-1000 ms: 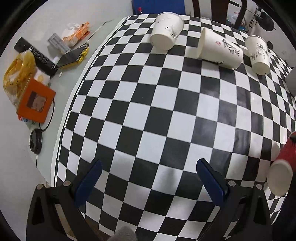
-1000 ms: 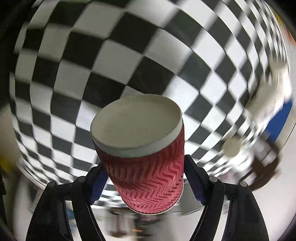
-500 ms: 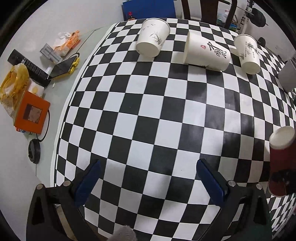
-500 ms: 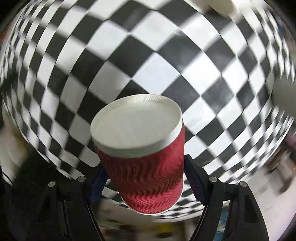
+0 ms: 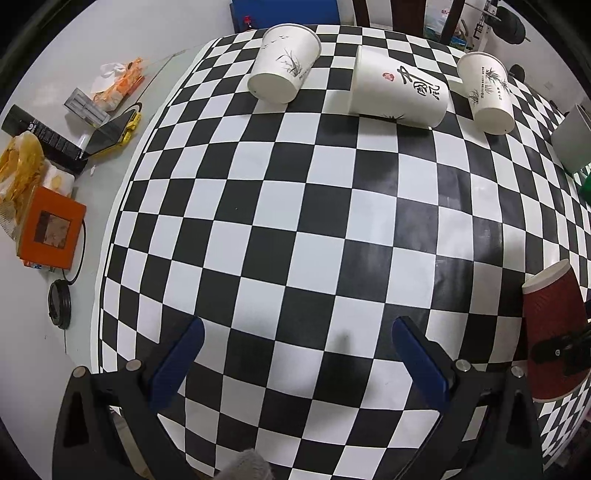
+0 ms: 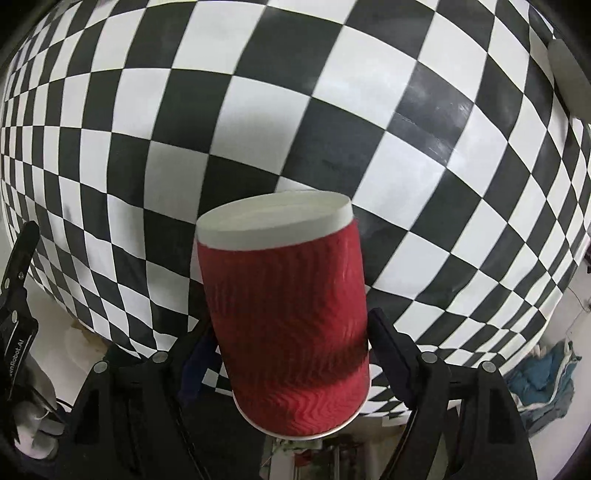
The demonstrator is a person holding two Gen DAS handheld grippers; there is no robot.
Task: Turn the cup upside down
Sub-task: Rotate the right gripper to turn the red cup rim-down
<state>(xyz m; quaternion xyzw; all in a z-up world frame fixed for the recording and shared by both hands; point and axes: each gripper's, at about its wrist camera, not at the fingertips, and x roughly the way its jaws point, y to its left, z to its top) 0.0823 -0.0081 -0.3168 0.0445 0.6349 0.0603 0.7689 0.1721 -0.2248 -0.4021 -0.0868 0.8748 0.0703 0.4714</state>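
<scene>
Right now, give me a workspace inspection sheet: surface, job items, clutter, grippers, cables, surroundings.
Surface: checkered cloth over a white table.
Job's things: red cup base up, mouth down; contact with the cloth cannot be told.
Clutter: three white paper cups at the far edge; orange box, phone, snack bags off the cloth.
Grippers: right gripper shut on the red cup; left gripper open, holding nothing.
Cables: black cable by the orange box.
Surroundings: chair legs behind.
</scene>
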